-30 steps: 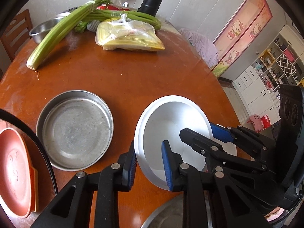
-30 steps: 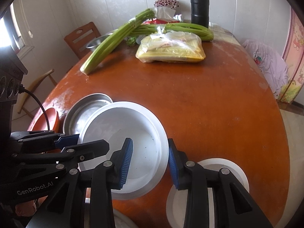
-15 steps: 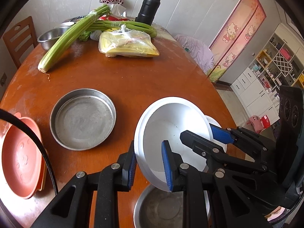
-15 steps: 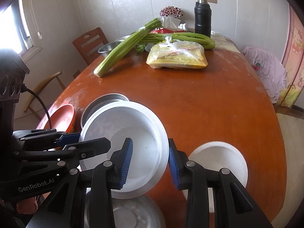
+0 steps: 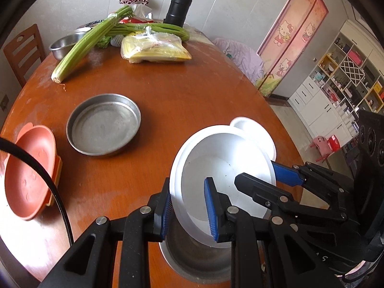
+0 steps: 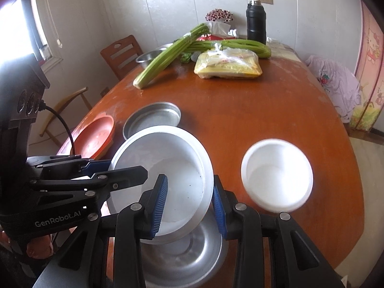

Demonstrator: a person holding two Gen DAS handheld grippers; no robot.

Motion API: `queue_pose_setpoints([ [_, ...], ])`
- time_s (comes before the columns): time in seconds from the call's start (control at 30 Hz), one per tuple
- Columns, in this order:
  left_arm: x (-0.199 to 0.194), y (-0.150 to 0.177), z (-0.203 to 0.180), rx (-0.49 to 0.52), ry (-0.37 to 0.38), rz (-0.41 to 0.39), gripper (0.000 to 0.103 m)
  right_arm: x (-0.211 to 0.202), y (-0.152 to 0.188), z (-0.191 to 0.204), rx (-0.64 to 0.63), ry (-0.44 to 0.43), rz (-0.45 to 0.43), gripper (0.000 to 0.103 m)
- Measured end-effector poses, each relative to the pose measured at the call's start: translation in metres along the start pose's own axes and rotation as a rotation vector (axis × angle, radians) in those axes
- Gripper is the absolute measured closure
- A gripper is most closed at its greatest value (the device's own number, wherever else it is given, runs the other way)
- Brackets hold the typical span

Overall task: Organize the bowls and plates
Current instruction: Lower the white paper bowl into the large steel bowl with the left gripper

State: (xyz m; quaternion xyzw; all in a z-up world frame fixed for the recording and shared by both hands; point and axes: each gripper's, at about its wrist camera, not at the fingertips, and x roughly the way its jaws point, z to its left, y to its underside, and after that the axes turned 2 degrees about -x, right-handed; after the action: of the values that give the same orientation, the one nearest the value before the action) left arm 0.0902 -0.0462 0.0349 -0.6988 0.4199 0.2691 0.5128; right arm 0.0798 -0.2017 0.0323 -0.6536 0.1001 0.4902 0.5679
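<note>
Both grippers are on one big white plate [image 6: 165, 175], carried tilted in the air. The left gripper [image 5: 188, 212] is clamped on the near-left rim, one pad outside, one inside the dish; the right gripper [image 6: 189, 205] is clamped on the opposite rim the same way. Directly below the jaws of both sits a steel bowl [image 6: 192, 252] at the near edge of the tabletop [image 6: 264, 110], and that looks like the landing spot.

To do this well, I'd level the plate first, since its near edge hangs lower than its far edge. Keep the two hands moving as one, so the rim isn't twisted between the pads. Centre it over the steel bowl, lower until it seats, then release both sides together.

Just right of the right gripper stands a white bowl [image 6: 277, 174], near enough to clip on a sideways drift. Ahead and left of the left gripper lie a flat steel pan [image 5: 103, 124] and an orange plate [image 5: 28, 172], well clear.
</note>
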Motion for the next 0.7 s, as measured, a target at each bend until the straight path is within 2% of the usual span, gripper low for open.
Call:
queue_pose_setpoints([
  [0.43,0.001,0.026,-0.01,0.029,-0.007,0.026,0.077,-0.003,0.035,0.0,0.024,-0.011,0.042,0.064],
  [0.7,0.01,0.037,-0.011,0.04,-0.021,0.054,0.077,0.002,0.045,-0.001,0.022,-0.012,0.073,0.064],
])
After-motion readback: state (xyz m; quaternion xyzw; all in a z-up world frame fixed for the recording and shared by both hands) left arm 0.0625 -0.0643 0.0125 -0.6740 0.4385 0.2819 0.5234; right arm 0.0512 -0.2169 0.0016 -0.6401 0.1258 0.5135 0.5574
